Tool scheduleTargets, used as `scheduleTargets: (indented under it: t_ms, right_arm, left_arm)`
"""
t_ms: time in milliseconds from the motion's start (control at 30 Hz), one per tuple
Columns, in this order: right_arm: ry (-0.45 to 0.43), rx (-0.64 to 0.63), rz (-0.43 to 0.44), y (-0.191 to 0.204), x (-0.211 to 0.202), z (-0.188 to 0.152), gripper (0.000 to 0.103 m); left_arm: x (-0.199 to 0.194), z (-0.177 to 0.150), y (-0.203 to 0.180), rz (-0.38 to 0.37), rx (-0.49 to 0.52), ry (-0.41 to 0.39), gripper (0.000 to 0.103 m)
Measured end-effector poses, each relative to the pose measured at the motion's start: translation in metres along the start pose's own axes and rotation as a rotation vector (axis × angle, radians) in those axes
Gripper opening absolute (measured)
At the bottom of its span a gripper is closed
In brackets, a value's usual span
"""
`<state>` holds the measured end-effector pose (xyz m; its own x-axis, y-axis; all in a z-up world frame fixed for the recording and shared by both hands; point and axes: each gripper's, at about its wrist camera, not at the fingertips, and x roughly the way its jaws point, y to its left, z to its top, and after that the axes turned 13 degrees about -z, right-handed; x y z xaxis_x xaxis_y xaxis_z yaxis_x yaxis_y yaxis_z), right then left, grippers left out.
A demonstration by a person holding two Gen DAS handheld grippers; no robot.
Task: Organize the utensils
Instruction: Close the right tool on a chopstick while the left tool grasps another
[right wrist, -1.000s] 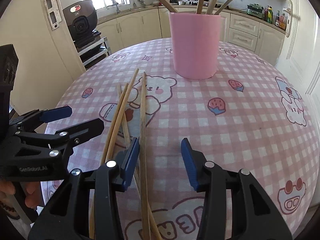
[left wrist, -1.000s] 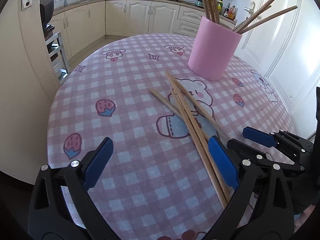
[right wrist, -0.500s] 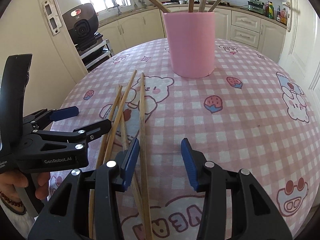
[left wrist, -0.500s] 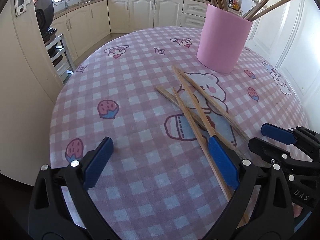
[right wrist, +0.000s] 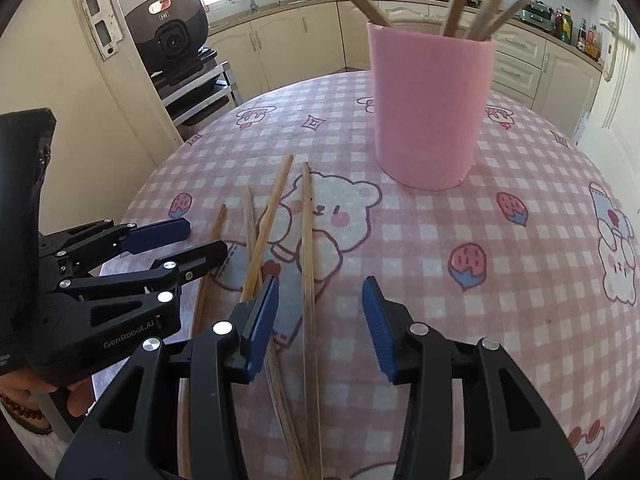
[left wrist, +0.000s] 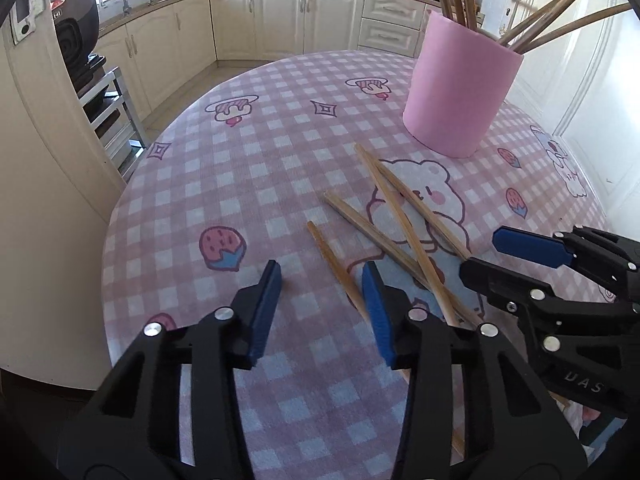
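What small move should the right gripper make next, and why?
Probably lower the right gripper and close it on the rightmost wooden chopstick. Its jaws are open, that stick already lies between them, apart from the crossed sticks, and the pink cylindrical holder stands upright straight ahead. The left gripper is open and empty.

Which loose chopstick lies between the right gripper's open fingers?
The rightmost chopstick, nearest the pink cup; the other three lie left of the right gripper.

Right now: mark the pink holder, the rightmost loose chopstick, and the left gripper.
pink holder [right wrist: 430, 108], right wrist view, middle of its front wall.
rightmost loose chopstick [right wrist: 308, 248], right wrist view, mid-shaft, between the right gripper's fingers.
left gripper [left wrist: 320, 308], left wrist view, midway between its blue fingertips.
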<state>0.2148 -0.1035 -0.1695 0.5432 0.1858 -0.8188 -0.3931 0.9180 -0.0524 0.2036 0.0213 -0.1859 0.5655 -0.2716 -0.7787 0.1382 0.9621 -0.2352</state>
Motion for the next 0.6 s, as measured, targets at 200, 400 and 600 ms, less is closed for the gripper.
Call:
scheduleTargets:
  t_ms: [200, 400, 600]
  right_arm:
    - [0.069, -0.09, -0.044, 0.019, 0.025, 0.033, 0.037]
    - [0.124, -0.165, -0.077, 0.03, 0.042, 0.054, 0.012]
    - [0.11, -0.138, -0.065, 0.027, 0.041, 0.054, 0.005]
  left_arm:
    - [0.0, 0.002, 0.005, -0.033, -0.005, -0.004, 0.021]
    - [-0.002, 0.004, 0.014, -0.075, -0.034, 0.001, 0.014]
    - [-0.003, 0.006, 0.024, -0.149, -0.081, 0.002, 0.007]
